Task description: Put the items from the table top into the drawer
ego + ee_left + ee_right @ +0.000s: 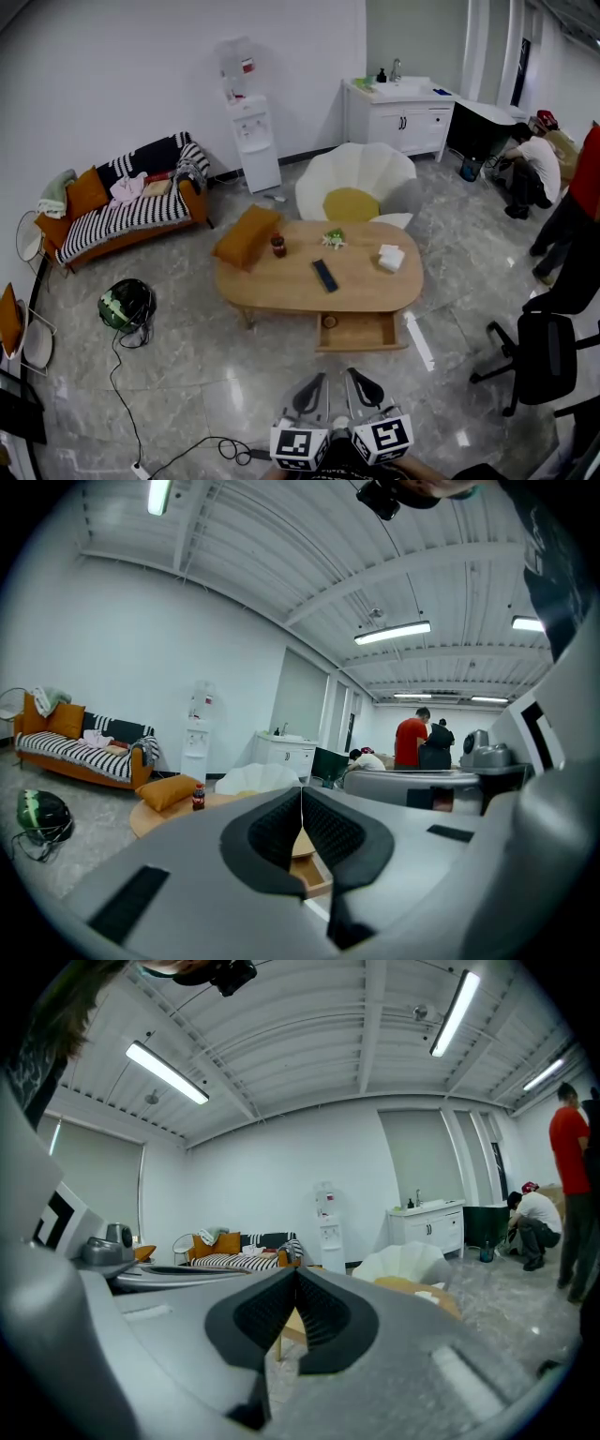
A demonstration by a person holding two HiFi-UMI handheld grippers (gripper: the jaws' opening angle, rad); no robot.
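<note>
Head view: oval wooden table [281, 292] sits well ahead of both grippers, w/ its drawer [364, 346] pulled open on the near side.
Drawer contents: one small round thing [329, 321] at the left end; too small to tell what it is.
Tabletop items: orange cushion [246, 236] overhangs the left edge. Dark soda bottle [278, 246] stands upright just beside it. Small green item [333, 239] is toward the far edge. Black flat remote-like device [324, 275] lies mid-table. White folded thing [390, 257] is at the right end.
Left gripper [317, 379]: jaws pressed together, nothing btwn them; apart from the table, pointing toward it.
Right gripper [354, 373]: jaws also together and empty, just beside the left one.
Hard to make out: green item and white thing are too small to ID; person in red top [586, 178] is cut off by the right edge.
Writing: bottle has a red label, unreadable at this size.
</note>
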